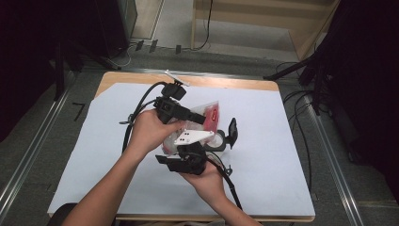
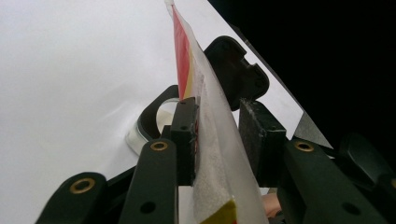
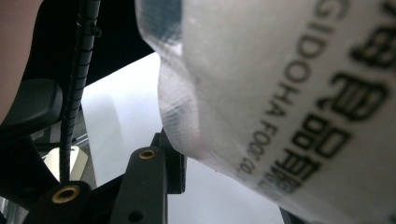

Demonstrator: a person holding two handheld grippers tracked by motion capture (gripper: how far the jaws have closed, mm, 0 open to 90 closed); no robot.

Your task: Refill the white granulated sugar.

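Observation:
A clear plastic bag (image 1: 208,112) with a red label and white grains inside is held up over the middle of the table. In the left gripper view the bag (image 2: 212,154) stands upright between my left gripper's (image 2: 217,135) jaws. It rests against the left pad (image 2: 186,135), while the right pad (image 2: 261,140) stands a sliver off it. My left gripper (image 1: 200,117) comes in from the left. My right gripper (image 1: 190,148) reaches up from below. There the bag (image 3: 280,93) bulges over the jaws, the left pad (image 3: 175,163) lies against it, and the other jaw is hidden.
A round glass jar (image 1: 217,141) with a black flip lid (image 1: 231,129) standing open sits on the white sheet (image 1: 263,155) just right of the hands; the jar (image 2: 156,119) also lies beyond the bag. Dark stands and cables flank the table.

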